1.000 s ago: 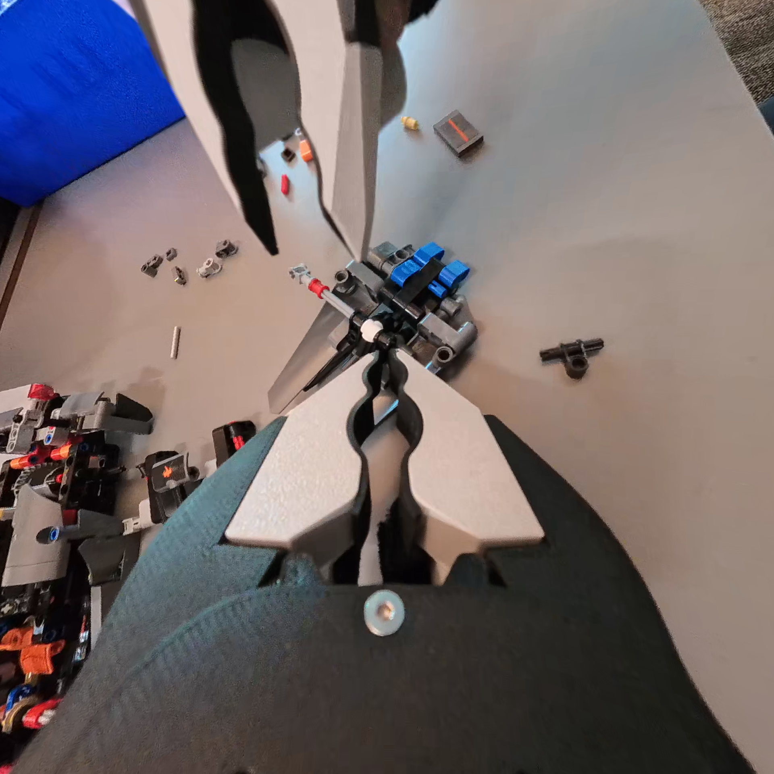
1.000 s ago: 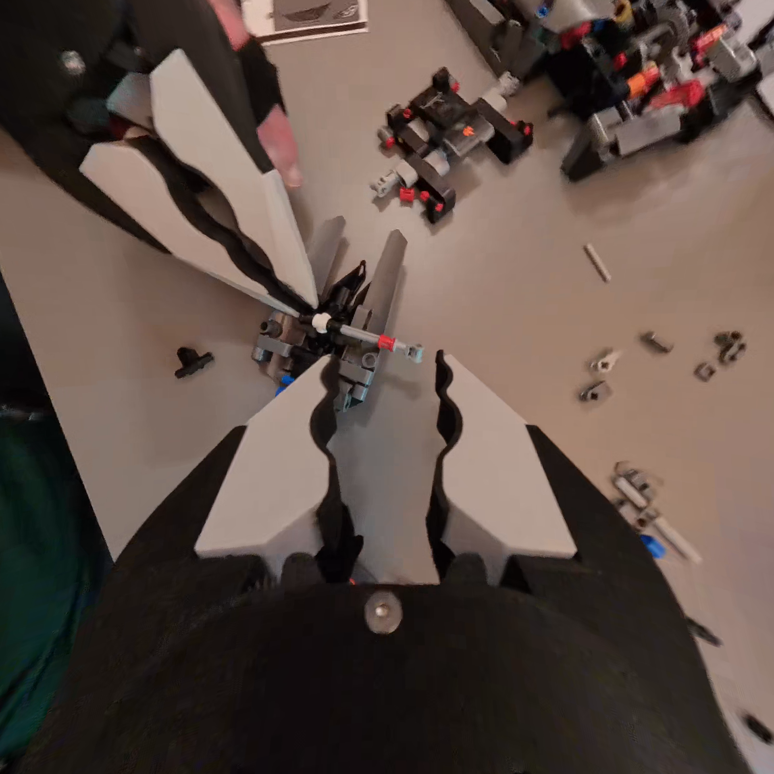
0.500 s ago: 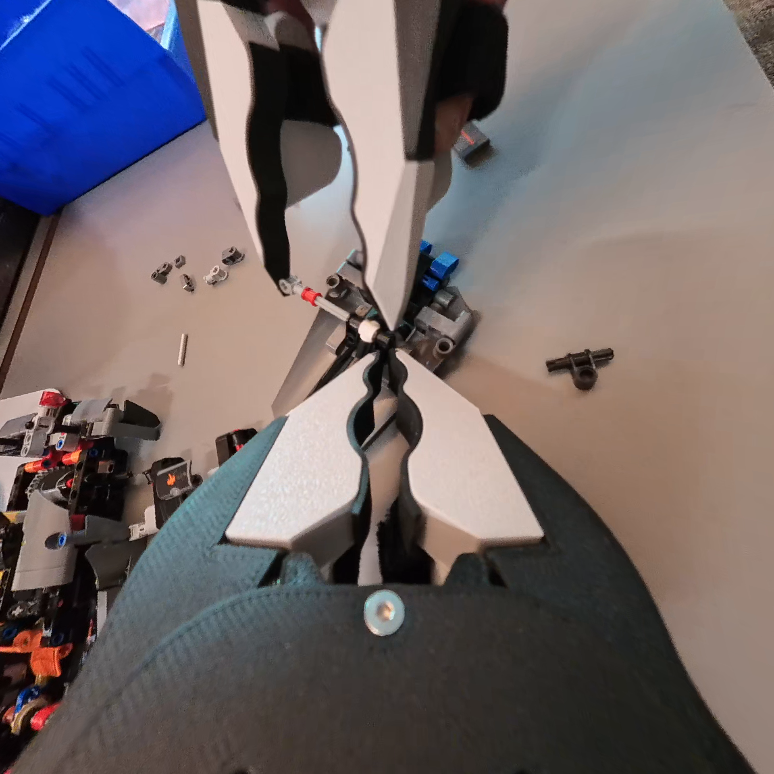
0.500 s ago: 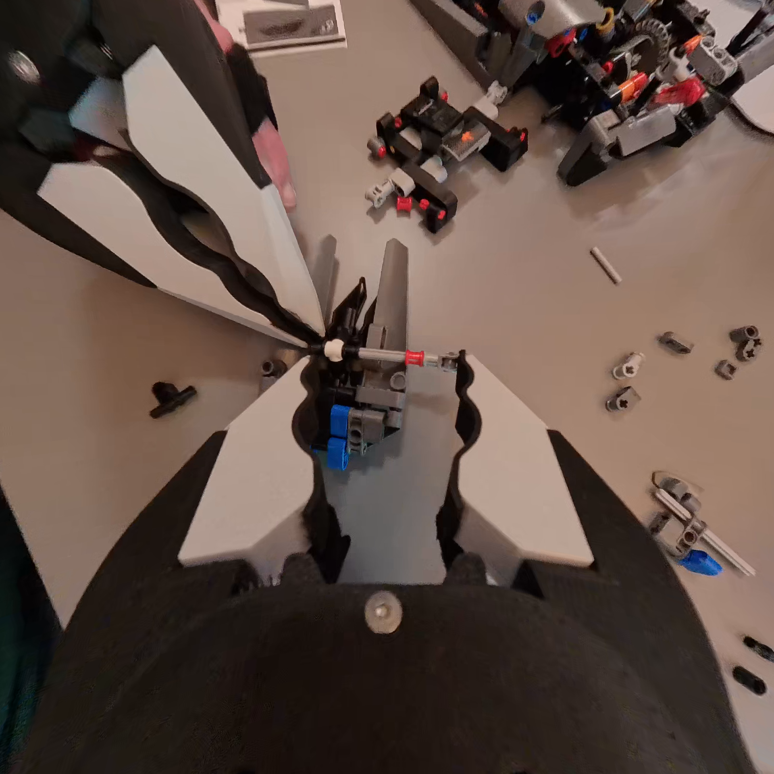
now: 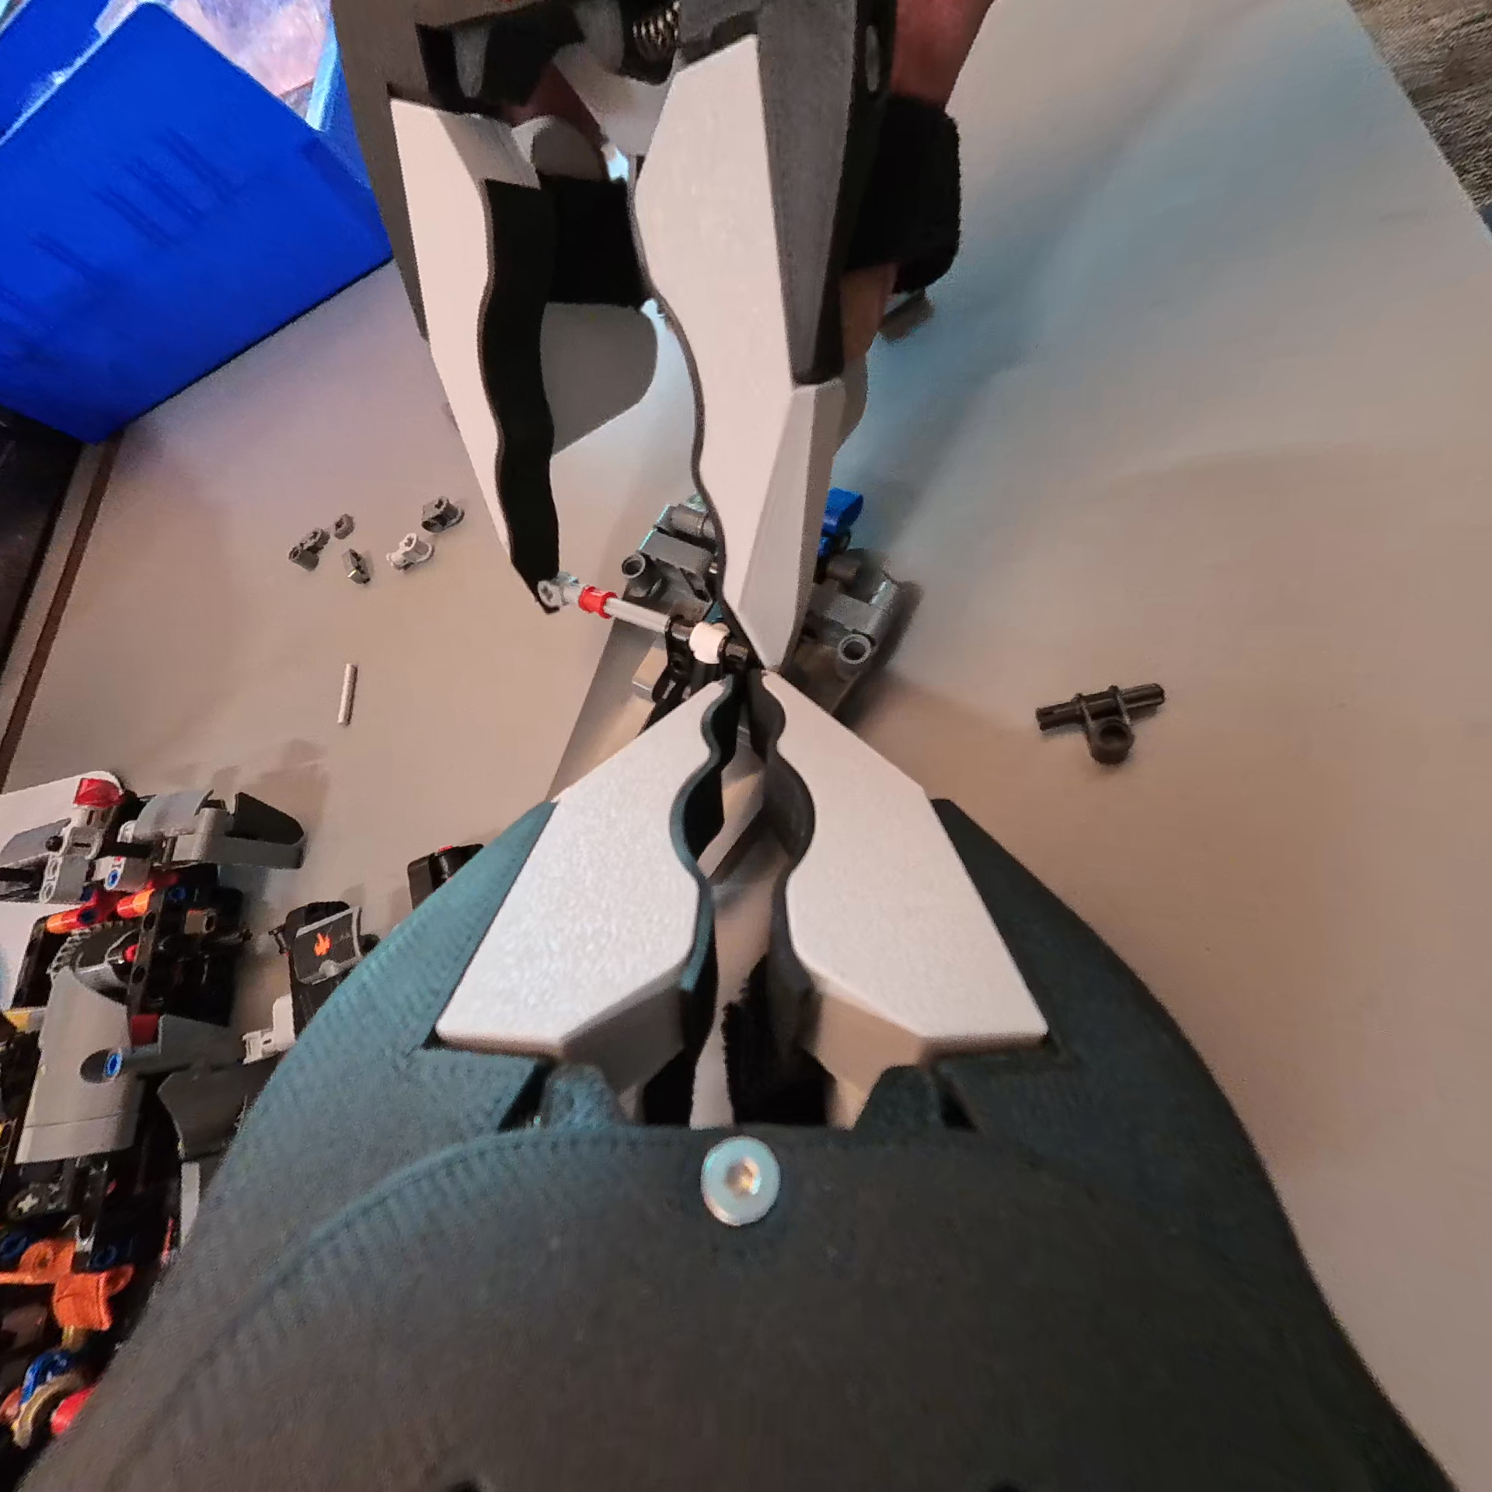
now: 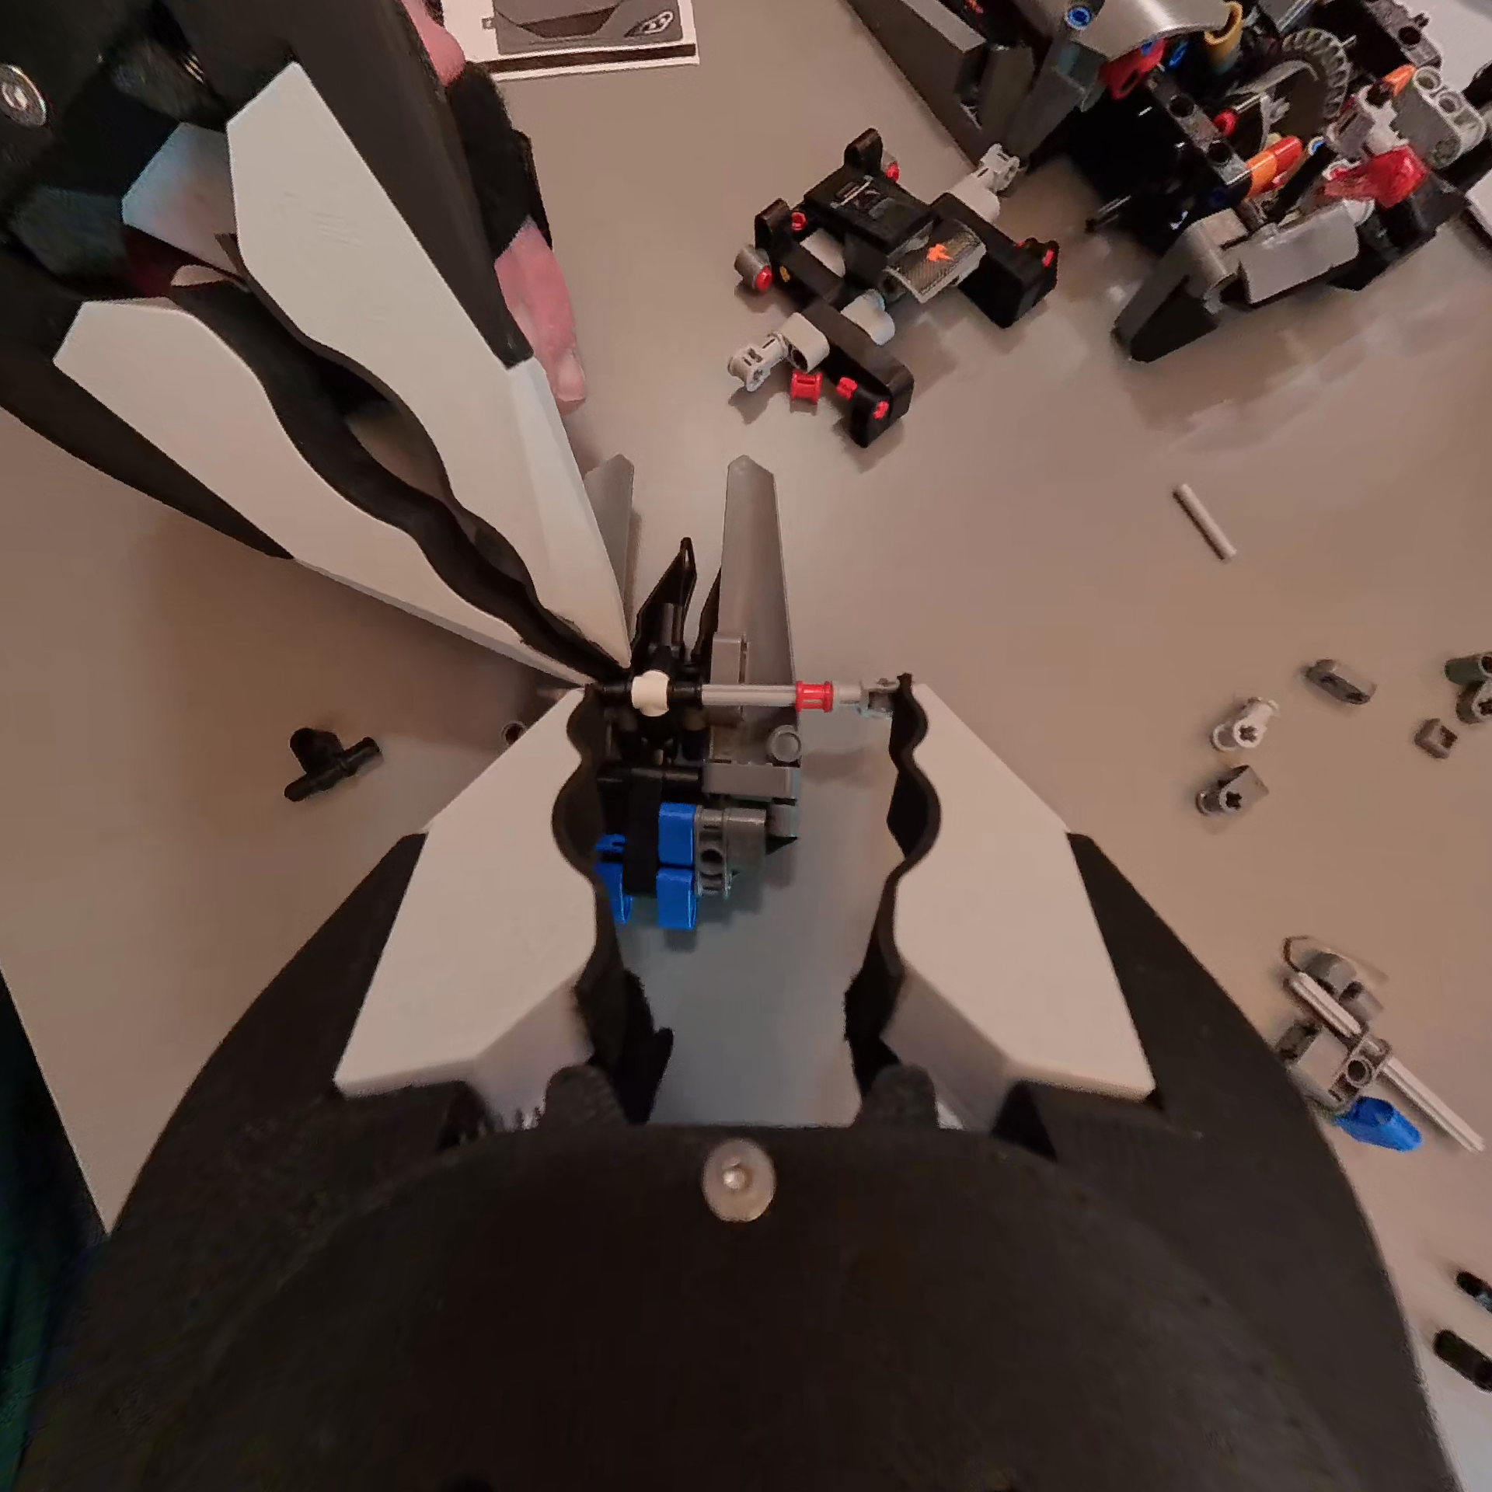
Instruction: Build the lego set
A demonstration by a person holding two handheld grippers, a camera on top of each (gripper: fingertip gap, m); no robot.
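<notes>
A small sub-assembly (image 5: pixel 856 613) of grey pointed panels with black and blue parts lies on the grey table; it also shows in the right wrist view (image 6: pixel 751 565). A thin grey axle (image 6: pixel 751 694) with a red bush and a white bush sticks out of its side, seen too in the left wrist view (image 5: pixel 638 613). My left gripper (image 5: pixel 747 686) is shut on the black end of the sub-assembly beside the white bush, and shows in the right wrist view (image 6: pixel 613 674). My right gripper (image 6: pixel 739 698) is open, its tips at both ends of the axle, coming from above in the left wrist view (image 5: pixel 658 626).
A black T-connector (image 5: pixel 1102 718) lies to one side. Small grey connectors (image 5: pixel 379 545) and a pale pin (image 5: pixel 347 694) lie on the other. A large part-built model (image 6: pixel 1292 121), a black sub-assembly (image 6: pixel 888 250), a grey-and-blue axle piece (image 6: pixel 1364 1058), a booklet (image 6: pixel 581 32) and a blue bin (image 5: pixel 145 218) surround them. The black T-connector (image 5: pixel 1102 718) is about 7 cm from both grippers' fingertips. It turns up in the right wrist view (image 6: pixel 322 756) as well.
My right gripper has moved in over the sub-assembly, so its open tips now bracket the axle's two ends. My left gripper has stayed shut on the sub-assembly.
</notes>
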